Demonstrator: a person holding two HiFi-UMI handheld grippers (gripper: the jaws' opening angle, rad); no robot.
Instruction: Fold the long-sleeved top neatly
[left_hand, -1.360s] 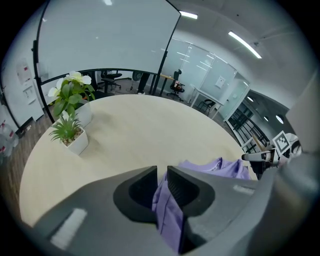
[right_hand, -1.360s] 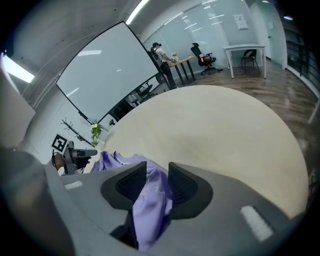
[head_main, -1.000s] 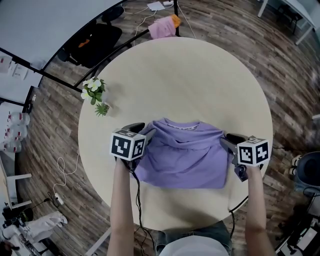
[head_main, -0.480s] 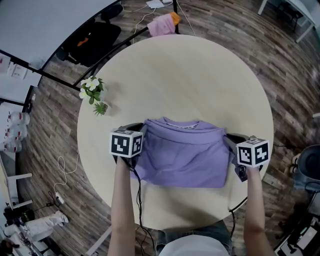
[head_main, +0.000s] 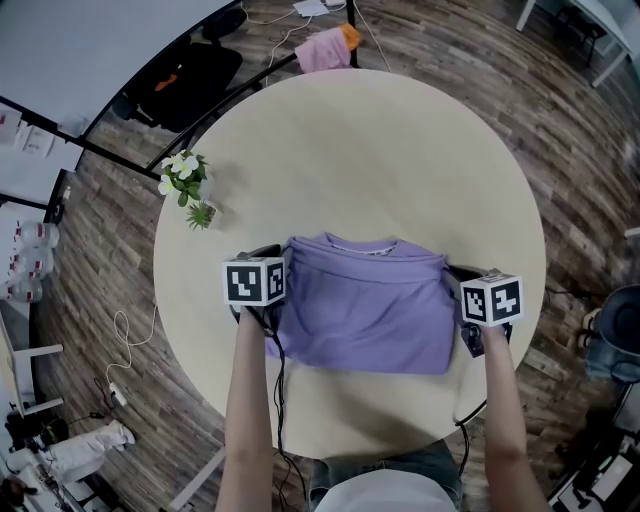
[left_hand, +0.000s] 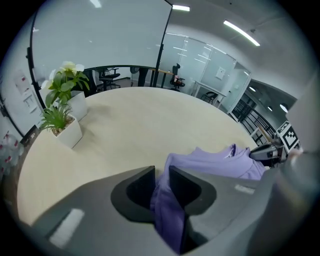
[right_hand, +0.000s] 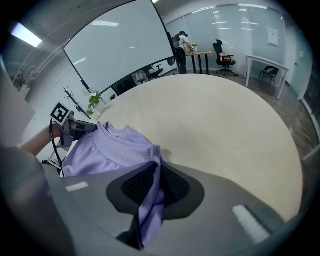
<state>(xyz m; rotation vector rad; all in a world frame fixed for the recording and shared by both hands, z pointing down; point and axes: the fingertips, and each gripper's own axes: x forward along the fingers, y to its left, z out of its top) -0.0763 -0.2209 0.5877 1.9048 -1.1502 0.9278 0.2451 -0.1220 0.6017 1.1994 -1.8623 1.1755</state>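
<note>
Long-sleeved top (head_main: 365, 312) being held at both side edges on the round table (head_main: 400, 150).
The purple top is lying folded on the table's near half, collar pointing away from the person. The left gripper (head_main: 280, 262) is clamping the garment's left edge, with fabric squeezed between its jaws. The right gripper (head_main: 453, 277), whose jaws have just been closing, is pinching the right edge between its ribbed pads. Potted plants (head_main: 186, 186) are standing by the table's left rim.

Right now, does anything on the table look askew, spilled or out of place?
Nothing spilled or damaged. The purple long-sleeved top lies slightly crooked on the round beige table: its near edge slants, and a loose ridge runs across it below the collar.
</note>
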